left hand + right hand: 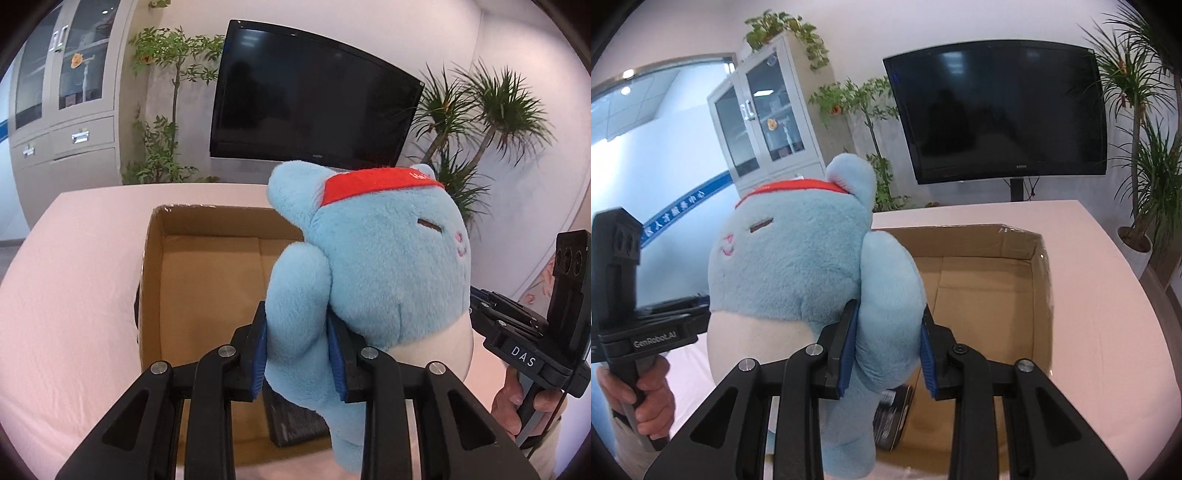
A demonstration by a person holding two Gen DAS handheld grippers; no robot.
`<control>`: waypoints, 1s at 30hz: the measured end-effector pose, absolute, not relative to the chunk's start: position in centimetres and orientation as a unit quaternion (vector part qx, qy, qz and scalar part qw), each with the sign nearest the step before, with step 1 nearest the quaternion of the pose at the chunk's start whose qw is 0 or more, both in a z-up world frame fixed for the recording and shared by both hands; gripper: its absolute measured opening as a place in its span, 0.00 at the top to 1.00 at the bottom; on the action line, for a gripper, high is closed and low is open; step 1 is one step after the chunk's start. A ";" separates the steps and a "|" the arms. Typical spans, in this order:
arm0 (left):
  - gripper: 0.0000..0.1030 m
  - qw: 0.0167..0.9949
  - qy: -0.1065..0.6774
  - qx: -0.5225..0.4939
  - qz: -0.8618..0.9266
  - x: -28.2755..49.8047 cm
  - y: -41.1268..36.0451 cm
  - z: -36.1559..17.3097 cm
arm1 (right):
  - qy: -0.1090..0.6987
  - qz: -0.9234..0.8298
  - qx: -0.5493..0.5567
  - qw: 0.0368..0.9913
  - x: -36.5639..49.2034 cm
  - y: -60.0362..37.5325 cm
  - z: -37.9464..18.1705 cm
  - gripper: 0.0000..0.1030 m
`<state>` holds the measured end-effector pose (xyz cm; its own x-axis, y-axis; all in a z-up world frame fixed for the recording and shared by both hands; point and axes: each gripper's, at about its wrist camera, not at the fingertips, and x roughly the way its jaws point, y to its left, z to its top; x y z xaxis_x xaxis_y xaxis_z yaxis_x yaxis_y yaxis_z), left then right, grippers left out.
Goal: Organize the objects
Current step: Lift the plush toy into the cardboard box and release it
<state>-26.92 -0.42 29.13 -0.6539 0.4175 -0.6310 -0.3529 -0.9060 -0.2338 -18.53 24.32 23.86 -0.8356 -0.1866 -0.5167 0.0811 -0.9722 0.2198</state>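
Observation:
A light blue plush toy [388,258] with a red headband and a cream belly hangs in the air between both grippers. My left gripper [299,350] is shut on one of its arms, the blue pads pressing into the fur. My right gripper [888,343] is shut on the other arm of the plush toy [798,266]. Behind and below the toy stands an open cardboard box [207,266] on the pink table [74,266]. A dark flat object [295,424] lies in the box's near part. The right gripper's body [532,332] shows at the right edge of the left wrist view, and the left gripper's body [624,295] at the left edge of the right wrist view.
A black TV screen [1001,110] hangs on the wall beyond the table. A grey glass-door cabinet [66,96] stands at the back left. Potted plants [1145,155] flank the screen. The cardboard box [990,288] takes up the table's middle. A hand [646,398] grips the left handle.

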 end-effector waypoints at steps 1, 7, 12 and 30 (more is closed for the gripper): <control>0.76 0.209 -0.044 -0.361 0.908 -28.2 -0.3 28.7 | -0.091 -0.954 0.280 0.066 -19.8 24.3 23.3 0.73; 0.76 0.177 -0.034 -0.406 0.896 -35.8 0.7 24.1 | -0.083 -0.949 0.300 0.045 -25.7 24.9 20.3 0.73; 0.76 0.156 -0.047 -0.429 0.889 -39.4 0.8 19.6 | -0.065 -0.945 0.318 0.026 -29.2 24.4 17.0 0.73; 0.21 0.131 -0.018 -0.382 0.915 -32.0 -0.9 22.9 | -0.047 -0.941 0.333 -0.023 -24.4 25.3 18.7 0.20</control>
<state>-31.99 -0.86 22.87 -0.6743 0.2539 -0.6934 -0.2265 -0.9649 -0.1331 -24.42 25.29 18.68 -0.7771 0.0117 -0.6292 -0.0744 -0.9945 0.0734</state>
